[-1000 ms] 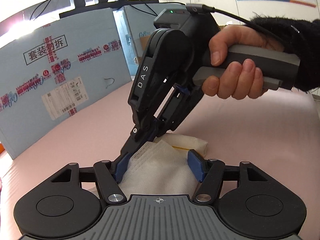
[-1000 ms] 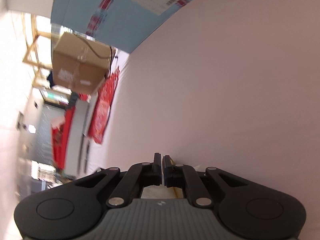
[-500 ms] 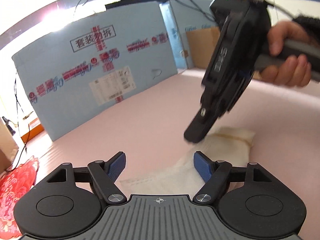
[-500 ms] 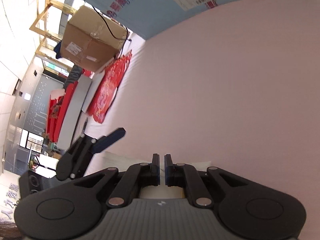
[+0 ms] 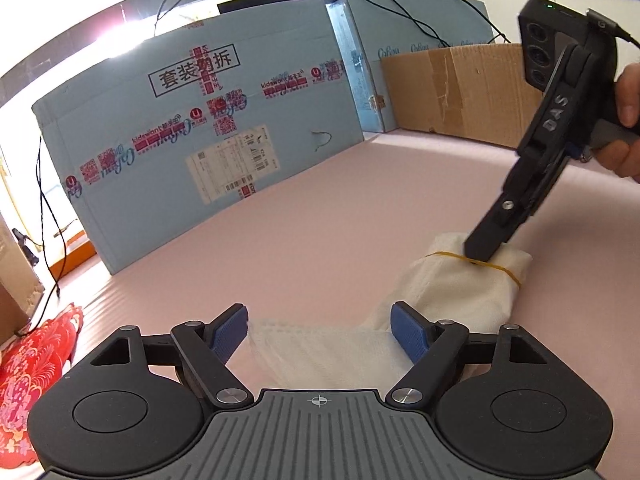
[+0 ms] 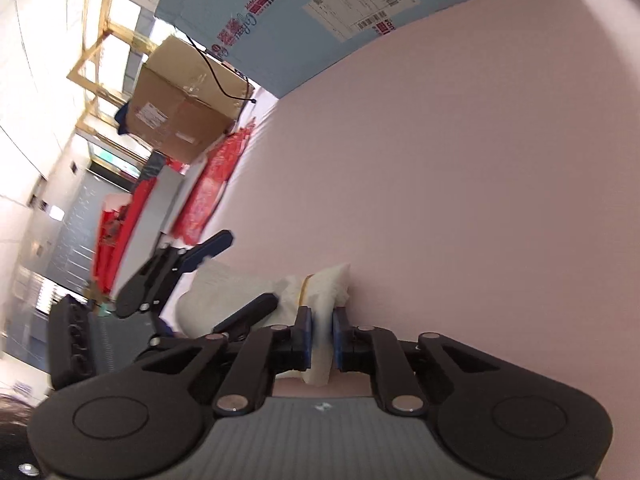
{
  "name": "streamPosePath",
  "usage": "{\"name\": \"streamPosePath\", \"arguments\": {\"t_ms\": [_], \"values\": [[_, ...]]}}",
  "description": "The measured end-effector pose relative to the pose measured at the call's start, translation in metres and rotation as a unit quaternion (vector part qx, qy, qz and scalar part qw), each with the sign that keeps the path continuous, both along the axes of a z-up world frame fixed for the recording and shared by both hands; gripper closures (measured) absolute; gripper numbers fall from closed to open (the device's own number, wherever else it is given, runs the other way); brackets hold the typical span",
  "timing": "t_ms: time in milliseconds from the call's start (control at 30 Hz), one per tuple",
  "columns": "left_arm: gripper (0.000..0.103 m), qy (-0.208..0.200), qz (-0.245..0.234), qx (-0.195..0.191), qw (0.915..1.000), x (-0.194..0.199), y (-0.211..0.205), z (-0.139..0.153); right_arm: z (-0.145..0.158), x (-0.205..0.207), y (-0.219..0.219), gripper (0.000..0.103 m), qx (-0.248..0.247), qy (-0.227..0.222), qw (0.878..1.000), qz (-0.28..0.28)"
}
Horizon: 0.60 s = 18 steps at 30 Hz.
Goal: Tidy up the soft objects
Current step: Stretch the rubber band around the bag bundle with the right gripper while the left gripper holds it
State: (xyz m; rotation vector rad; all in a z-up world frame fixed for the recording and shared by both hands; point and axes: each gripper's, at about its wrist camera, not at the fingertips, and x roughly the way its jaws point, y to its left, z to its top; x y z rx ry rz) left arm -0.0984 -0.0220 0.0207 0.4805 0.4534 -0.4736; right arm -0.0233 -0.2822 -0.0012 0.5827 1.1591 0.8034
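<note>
A white sock-like cloth (image 5: 460, 292) with a thin yellow band lies stretched out on the pink surface (image 5: 320, 220). My left gripper (image 5: 318, 334) is open, its blue pads either side of the cloth's near end without pinching it. My right gripper (image 5: 484, 250) points down at the cloth's far end by the yellow band. In the right wrist view the right gripper (image 6: 320, 332) is shut on a fold of the cloth (image 6: 240, 296), white fabric showing between its pads. The open left gripper (image 6: 251, 269) straddles the other end.
A tall blue printed carton (image 5: 200, 140) stands along the back. A brown cardboard box (image 5: 460, 92) sits at the back right. Red patterned fabric (image 5: 24, 380) lies off the surface's left edge. A hand (image 5: 624, 120) holds the right gripper.
The right gripper has moved right and away with the cloth's end in it, drawing the cloth out long. The left gripper stays open and now sits at the near end.
</note>
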Motion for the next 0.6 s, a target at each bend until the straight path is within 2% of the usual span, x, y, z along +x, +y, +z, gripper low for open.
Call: {"name": "streamPosePath", "arguments": {"t_ms": [33, 100, 233, 367, 433, 467, 600], "values": [[0.022, -0.003, -0.009, 0.005, 0.9999, -0.001, -0.001, 0.0, -0.002, -0.013, 0.001, 0.093, 0.015, 0.007, 1.0, 0.01], [0.022, -0.004, -0.022, 0.003, 0.9997, -0.002, -0.002, 0.001, -0.005, -0.029, 0.003, 0.092, 0.013, 0.008, 1.0, 0.015], [0.022, -0.05, 0.017, 0.033, 0.9981, -0.019, -0.011, 0.01, -0.011, -0.038, -0.004, 0.092, 0.035, -0.002, 0.999, -0.011], [0.022, -0.087, 0.037, 0.01, 0.9955, -0.06, -0.02, 0.021, -0.022, -0.039, -0.006, 0.088, 0.052, 0.012, 0.998, -0.013], [0.022, -0.086, 0.036, 0.002, 0.9956, -0.073, -0.03, 0.018, -0.024, -0.037, -0.008, 0.086, 0.064, 0.017, 0.998, -0.01], [0.022, -0.081, 0.031, 0.001, 0.9962, -0.078, -0.037, 0.015, -0.022, -0.037, -0.01, 0.081, 0.064, 0.013, 0.998, -0.009], [0.022, -0.047, 0.032, 0.004, 0.9984, -0.082, -0.05, 0.003, -0.009, -0.039, -0.019, 0.072, 0.049, -0.016, 0.999, -0.01]]}}
